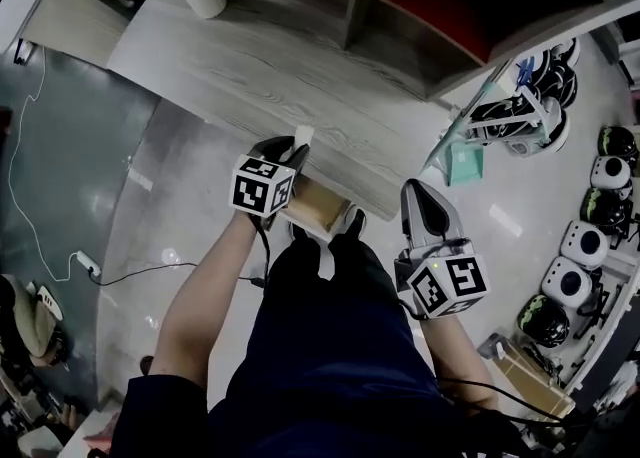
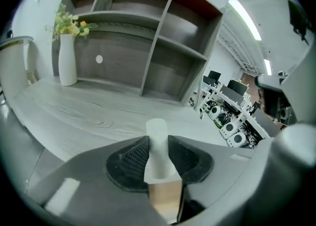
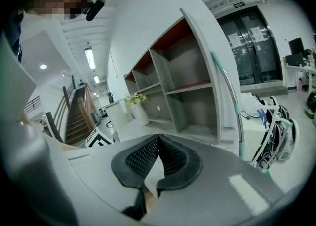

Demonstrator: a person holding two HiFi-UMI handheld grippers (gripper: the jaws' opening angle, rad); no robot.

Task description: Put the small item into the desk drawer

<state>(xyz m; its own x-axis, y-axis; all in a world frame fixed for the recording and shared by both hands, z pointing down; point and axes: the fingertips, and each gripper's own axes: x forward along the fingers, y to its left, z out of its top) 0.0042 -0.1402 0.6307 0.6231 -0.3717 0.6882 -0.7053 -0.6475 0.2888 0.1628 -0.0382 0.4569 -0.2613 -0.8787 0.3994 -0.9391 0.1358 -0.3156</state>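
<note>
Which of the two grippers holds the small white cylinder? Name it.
The left gripper: its jaws clamp the small white cylinder upright between them. The right gripper has its jaws closed on nothing.

You get even, cool indoor light. A long white ceiling strip lamp (image 2: 244,18) burns bright in your left gripper view, and a second strip lamp (image 3: 90,58) in your right gripper view. The glossy grey floor (image 1: 510,221) shows pale glare streaks in your head view. Both gripper views bend and darken at the rims. The small white cylindrical item (image 2: 158,146), close to the lens, looks soft.
</note>
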